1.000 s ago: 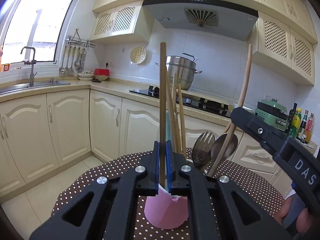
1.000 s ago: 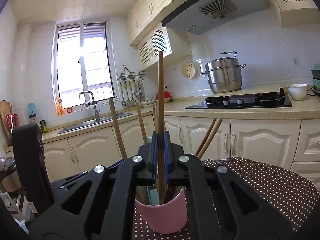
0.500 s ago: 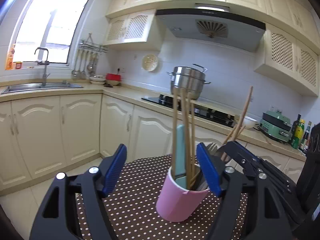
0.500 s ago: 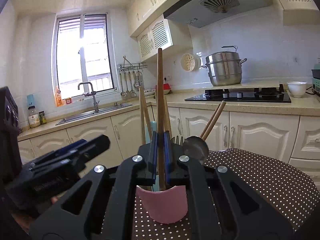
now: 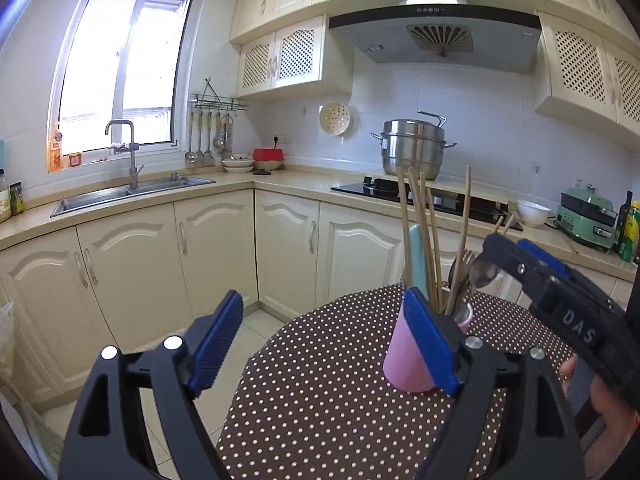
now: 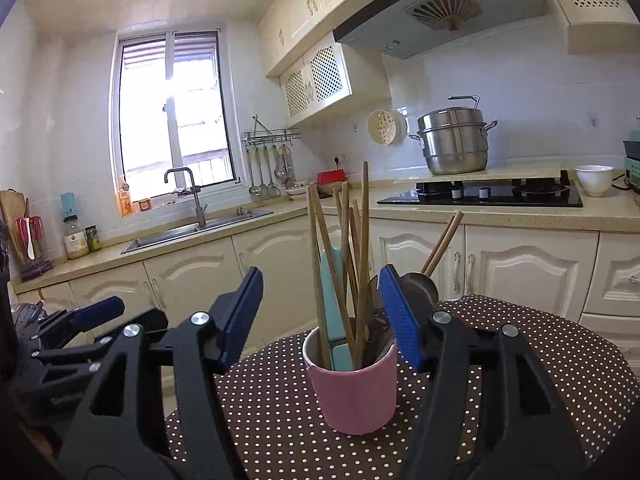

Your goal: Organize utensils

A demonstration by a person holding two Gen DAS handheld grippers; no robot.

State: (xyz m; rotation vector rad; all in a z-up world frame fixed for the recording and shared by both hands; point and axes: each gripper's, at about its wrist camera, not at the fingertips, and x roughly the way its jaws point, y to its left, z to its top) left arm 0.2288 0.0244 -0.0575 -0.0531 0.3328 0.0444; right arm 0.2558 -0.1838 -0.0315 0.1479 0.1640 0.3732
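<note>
Cup: the pink cup stood upright on your polka-dot desk, near its front edge in the right wrist view.
Contents: wooden chopsticks, a pale teal handle, a metal spoon and a fork all stood in that cup, leaning different ways.
Right gripper: your right gripper had its jaws spread wide, one on each side of the chopsticks, and gripped nothing.
Left gripper: your left gripper had its jaws wide too and was empty; the cup sat just behind its right-hand finger.
Done: every utensil you could see was in the cup, and none lay loose on the visible desk.
Left: I judged the sorting nearly finished; at most you had the leaning handles to tidy and both tools to draw clear without knocking the cup.
Beyond: cream cabinets, a sink and a steel steamer pot stood well apart.
</note>
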